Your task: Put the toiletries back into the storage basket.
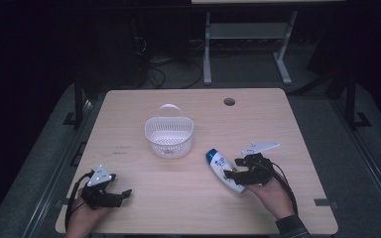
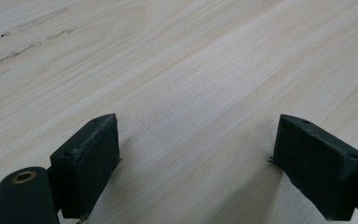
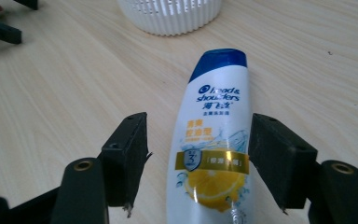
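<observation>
A white shampoo bottle (image 1: 224, 170) with a blue cap lies flat on the wooden table (image 1: 188, 208), cap toward a white slotted basket (image 1: 169, 136). My right gripper (image 1: 236, 174) straddles the bottle's lower half; in the right gripper view the bottle (image 3: 214, 140) lies between the two black jaws of the right gripper (image 3: 200, 158), with a gap on the left side and the right jaw close beside it. The jaws stand open. My left gripper (image 1: 120, 195) rests at the table's front left, and in the left gripper view the left gripper (image 2: 196, 158) is open over bare wood.
The basket (image 3: 170, 16) stands just beyond the bottle's cap. A round cable hole (image 1: 229, 101) is at the table's far edge. Table legs and cables lie on the dark floor behind. Faint marks (image 2: 23, 44) stain the wood near my left gripper.
</observation>
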